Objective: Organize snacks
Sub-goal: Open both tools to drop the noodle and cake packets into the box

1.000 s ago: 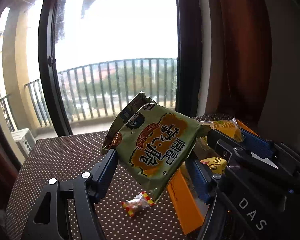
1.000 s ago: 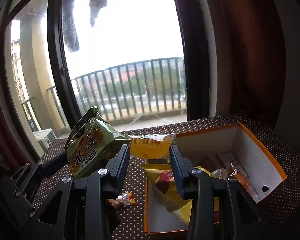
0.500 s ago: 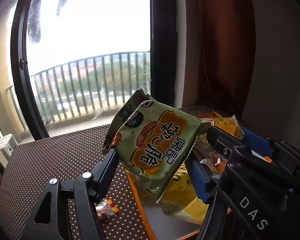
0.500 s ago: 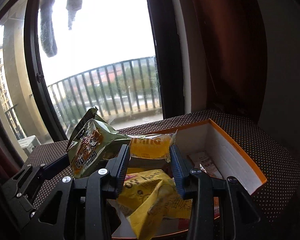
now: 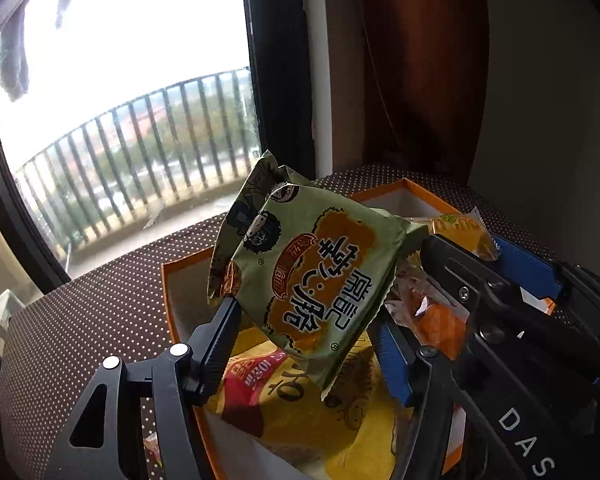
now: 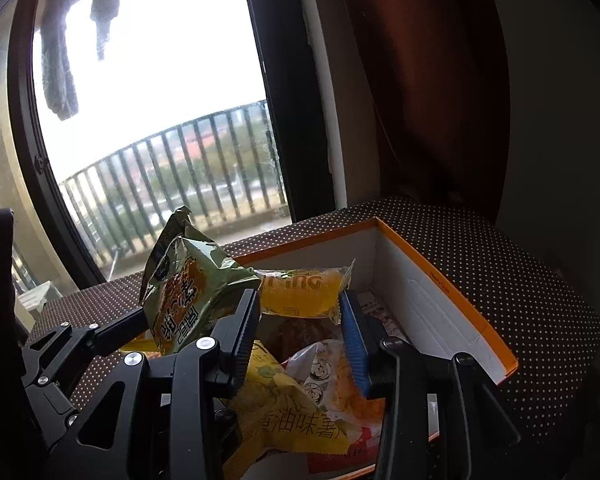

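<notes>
My left gripper (image 5: 306, 326) is shut on a green snack packet (image 5: 308, 276) with orange print, held above the orange-rimmed box (image 5: 165, 280). The packet also shows in the right wrist view (image 6: 192, 284). My right gripper (image 6: 300, 308) is shut on a small yellow packet (image 6: 304, 290), held above the same box (image 6: 444, 276). That yellow packet shows in the left wrist view (image 5: 460, 232) at the right. Several yellow and orange packets (image 6: 296, 408) lie inside the box under both grippers.
The box stands on a brown dotted tablecloth (image 6: 520, 280). A large window with a dark frame (image 6: 284, 112) and a balcony railing lies beyond. A brown curtain (image 6: 428, 92) and a wall close off the right side.
Both grippers have moved right with their packets, from beside the box to over it. The small wrapped candy on the cloth has all but slipped out of view.
</notes>
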`<state>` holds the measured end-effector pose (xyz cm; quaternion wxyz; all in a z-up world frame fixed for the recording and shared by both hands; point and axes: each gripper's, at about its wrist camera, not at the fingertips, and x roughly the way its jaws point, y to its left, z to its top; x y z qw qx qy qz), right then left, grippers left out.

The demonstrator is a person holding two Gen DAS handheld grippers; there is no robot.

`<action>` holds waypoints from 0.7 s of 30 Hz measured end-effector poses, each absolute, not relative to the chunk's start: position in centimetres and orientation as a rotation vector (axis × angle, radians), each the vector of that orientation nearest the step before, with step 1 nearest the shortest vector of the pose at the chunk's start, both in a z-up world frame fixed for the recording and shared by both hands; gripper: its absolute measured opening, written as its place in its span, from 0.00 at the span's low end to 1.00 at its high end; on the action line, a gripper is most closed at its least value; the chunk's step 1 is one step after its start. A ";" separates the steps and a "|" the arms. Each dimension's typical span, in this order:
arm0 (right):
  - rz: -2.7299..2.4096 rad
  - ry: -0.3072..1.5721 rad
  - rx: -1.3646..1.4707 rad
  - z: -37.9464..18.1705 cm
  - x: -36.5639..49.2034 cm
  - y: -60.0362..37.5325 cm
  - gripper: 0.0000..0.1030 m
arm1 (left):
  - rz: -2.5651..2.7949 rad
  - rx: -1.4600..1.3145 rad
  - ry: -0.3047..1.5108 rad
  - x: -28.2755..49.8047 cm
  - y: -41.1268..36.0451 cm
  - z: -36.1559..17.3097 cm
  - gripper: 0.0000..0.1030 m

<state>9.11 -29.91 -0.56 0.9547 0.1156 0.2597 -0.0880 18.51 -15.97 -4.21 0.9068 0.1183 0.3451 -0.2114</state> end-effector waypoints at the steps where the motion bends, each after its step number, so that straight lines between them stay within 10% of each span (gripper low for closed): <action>1: -0.182 0.529 0.238 -0.6 9.4 -30.1 0.42 | -0.445 0.253 0.734 19.1 -16.2 -4.4 0.63; 7: -0.188 0.537 0.256 -0.9 11.2 -31.0 0.42 | -0.497 0.309 0.798 21.9 -17.5 -5.2 0.63; 10: -0.185 0.548 0.262 -1.2 12.2 -31.5 0.42 | -0.504 0.366 0.788 22.5 -18.0 -5.6 0.84; 21: -0.201 0.629 0.293 -2.4 14.2 -33.2 0.43 | -0.529 0.378 0.949 25.4 -18.6 -7.0 0.85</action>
